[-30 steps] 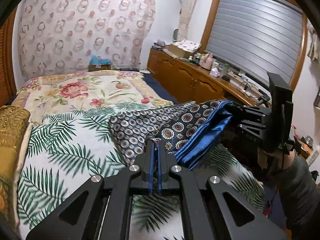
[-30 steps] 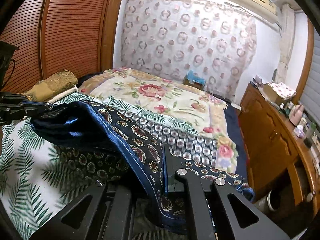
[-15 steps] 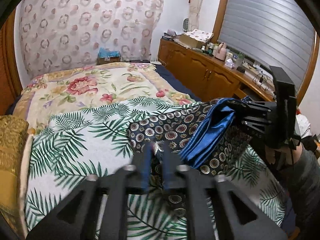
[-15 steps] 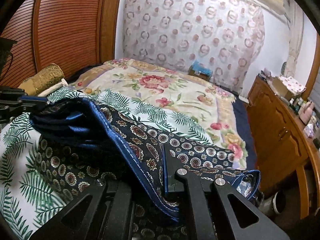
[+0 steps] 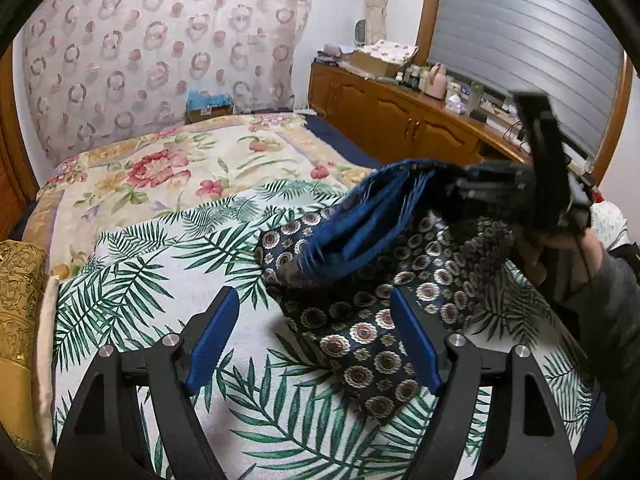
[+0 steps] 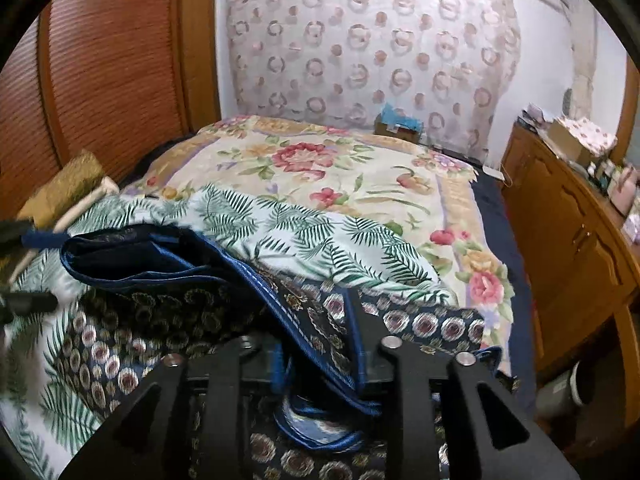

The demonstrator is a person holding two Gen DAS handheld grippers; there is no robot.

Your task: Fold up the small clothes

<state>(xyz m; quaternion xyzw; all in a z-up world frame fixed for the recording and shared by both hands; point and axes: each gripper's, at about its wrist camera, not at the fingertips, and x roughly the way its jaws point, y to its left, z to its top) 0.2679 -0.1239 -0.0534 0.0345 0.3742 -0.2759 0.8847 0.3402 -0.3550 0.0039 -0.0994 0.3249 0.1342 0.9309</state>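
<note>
Left wrist view alone is showing the left gripper (image 5: 314, 340) opening wide and empty over the palm-print sheet (image 5: 132, 280), while the right gripper (image 6: 316, 344) is parting around the glossy blue-trimmed medallion-print garment (image 6: 132, 344) lying there.

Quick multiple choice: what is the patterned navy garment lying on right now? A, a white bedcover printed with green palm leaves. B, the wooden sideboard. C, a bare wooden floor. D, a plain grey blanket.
A: the patterned navy garment lies on the white bedcover with green palm leaves, seen around it in both wrist views.
</note>
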